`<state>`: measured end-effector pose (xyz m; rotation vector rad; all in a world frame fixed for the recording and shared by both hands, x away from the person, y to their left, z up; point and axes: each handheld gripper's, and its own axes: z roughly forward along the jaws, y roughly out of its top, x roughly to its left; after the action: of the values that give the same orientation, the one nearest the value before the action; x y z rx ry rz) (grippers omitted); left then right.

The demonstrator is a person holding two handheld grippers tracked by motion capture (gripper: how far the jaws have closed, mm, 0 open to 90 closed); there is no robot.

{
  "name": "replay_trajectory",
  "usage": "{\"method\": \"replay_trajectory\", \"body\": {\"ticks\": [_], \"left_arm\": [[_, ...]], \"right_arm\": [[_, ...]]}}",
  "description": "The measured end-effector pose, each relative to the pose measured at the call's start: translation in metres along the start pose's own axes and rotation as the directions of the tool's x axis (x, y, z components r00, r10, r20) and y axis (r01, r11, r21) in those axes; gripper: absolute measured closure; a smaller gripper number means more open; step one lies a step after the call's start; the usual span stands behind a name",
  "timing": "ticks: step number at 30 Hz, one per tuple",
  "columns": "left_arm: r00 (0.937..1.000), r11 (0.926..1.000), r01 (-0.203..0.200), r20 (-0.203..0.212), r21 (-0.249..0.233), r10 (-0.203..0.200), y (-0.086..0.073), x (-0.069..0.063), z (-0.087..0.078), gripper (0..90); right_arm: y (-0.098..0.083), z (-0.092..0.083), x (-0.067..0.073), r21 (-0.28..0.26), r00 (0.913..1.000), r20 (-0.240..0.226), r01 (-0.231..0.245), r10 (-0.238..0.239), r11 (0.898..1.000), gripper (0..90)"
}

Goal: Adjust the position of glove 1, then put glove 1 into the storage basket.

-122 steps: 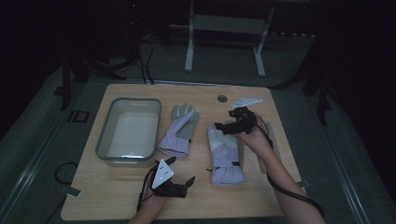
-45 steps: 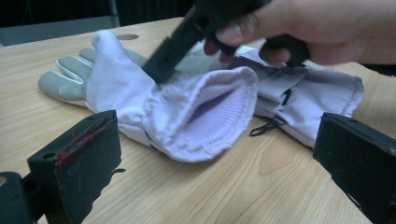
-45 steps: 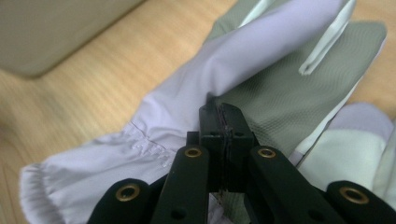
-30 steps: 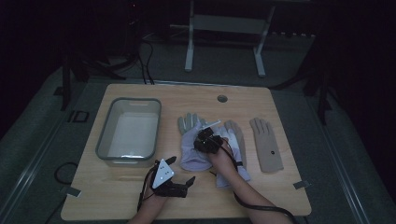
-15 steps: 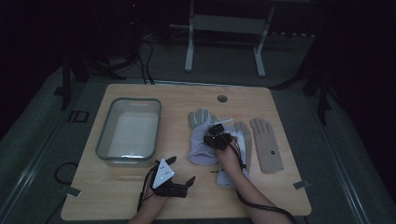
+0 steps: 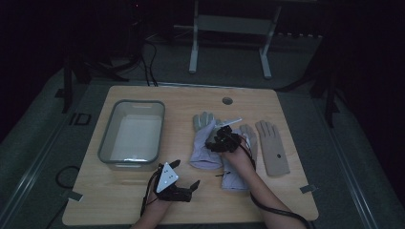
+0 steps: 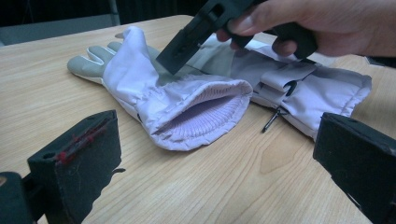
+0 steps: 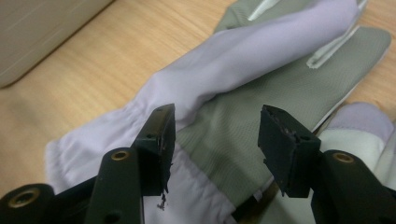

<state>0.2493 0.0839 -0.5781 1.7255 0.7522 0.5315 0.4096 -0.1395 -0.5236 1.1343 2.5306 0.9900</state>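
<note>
Two lavender gloves lie mid-table. The left glove point(image 6: 204, 145) has its cuff point(image 7: 201, 112) gaping toward my left gripper and its grey palm point(image 8: 243, 107) partly covered by a fold of its own fabric. The second glove point(image 6: 233, 175) lies beside it under the person's right forearm. My right gripper point(image 6: 217, 138) hovers over the left glove's palm; its jaws point(image 8: 215, 126) have just been opening and stand apart, with nothing pinched. My left gripper point(image 6: 184, 185) rests open near the front edge, pointing at the cuff point(image 7: 219, 154).
A beige glove point(image 6: 272, 148) lies flat at the right of the table. A grey plastic tub point(image 6: 106, 143) stands at the left, its side showing in the right gripper view point(image 8: 42, 28). A small hole point(image 6: 227, 100) marks the table's far side.
The beige glove now lies at the right, where none lay before. My right gripper, earlier shut on the left glove's fabric, shifted slightly right and opened. The left gripper stayed put.
</note>
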Motion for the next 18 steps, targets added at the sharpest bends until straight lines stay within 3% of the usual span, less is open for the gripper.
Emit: {"method": "replay_trajectory", "body": {"ticks": [7,13,18], "left_arm": [[1.0,1.0,0.003,-0.002,-0.001,-0.003,0.0,0.0,0.0,1.1],[1.0,1.0,0.008,-0.005,-0.004,-0.008,0.0,0.001,0.0,1.1],[1.0,1.0,0.006,-0.004,0.003,-0.006,0.0,0.001,0.0,1.1]], "right_arm": [[0.001,-0.022,-0.002,-0.017,0.9969,-0.032,0.072,-0.072,0.997,31.9],[-0.001,-0.05,-0.013,-0.04,0.9876,-0.058,0.143,-0.146,0.989,33.9],[-0.005,-0.074,-0.022,-0.042,0.9789,-0.053,0.196,-0.198,0.98,32.6]]}}
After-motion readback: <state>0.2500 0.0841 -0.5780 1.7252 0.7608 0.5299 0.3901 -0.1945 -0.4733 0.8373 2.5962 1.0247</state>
